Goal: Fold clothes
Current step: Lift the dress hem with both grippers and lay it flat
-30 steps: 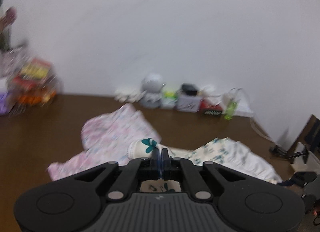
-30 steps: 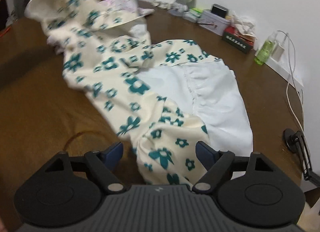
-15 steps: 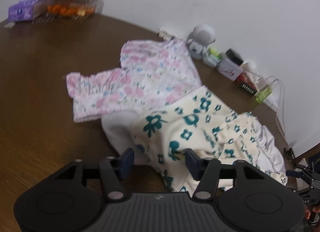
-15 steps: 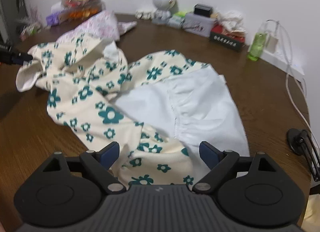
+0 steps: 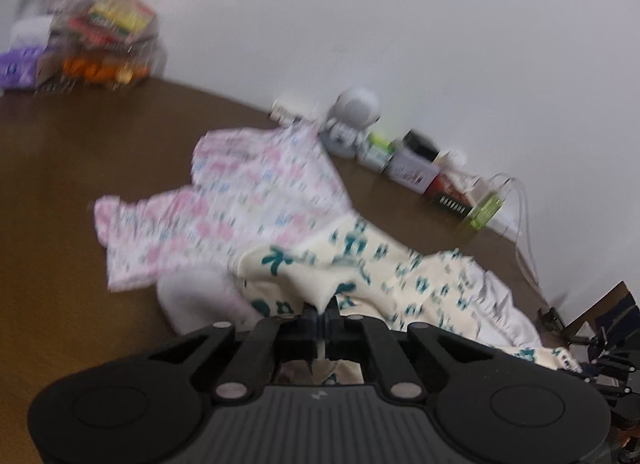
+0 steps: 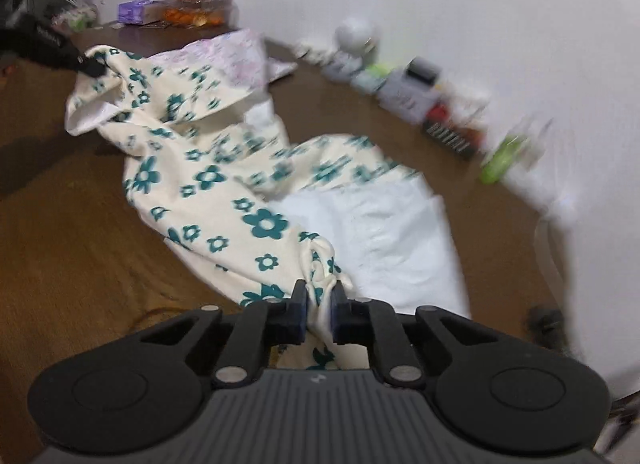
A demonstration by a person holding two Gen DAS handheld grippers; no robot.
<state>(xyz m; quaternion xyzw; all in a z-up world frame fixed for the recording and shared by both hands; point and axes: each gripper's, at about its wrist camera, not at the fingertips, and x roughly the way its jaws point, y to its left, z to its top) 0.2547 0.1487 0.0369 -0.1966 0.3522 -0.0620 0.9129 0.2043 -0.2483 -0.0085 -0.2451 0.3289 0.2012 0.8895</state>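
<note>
Both grippers are clamped on the cream teal-flowered garment (image 6: 208, 179), which sprawls crumpled on the brown tabletop (image 6: 60, 248): the left gripper (image 5: 322, 314) pinches one edge, the right gripper (image 6: 319, 306) a bunched hem. The step appears to be spreading it; next, draw the grippers apart toward 9 and 3 o'clock.

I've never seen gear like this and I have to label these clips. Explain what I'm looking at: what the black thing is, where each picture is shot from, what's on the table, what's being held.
No robot here: a person carries one hand-held gripper in each hand, each with a camera looking along its two fingers. The black shape at the bottom is the tool itself.

In the left view, the left hand-held gripper is shut on a fold of the cream dress with teal flowers. In the right view, the right hand-held gripper pinches another bunch of that dress.

A pink floral garment lies beside it on the brown table. Boxes and a green bottle line the wall.
</note>
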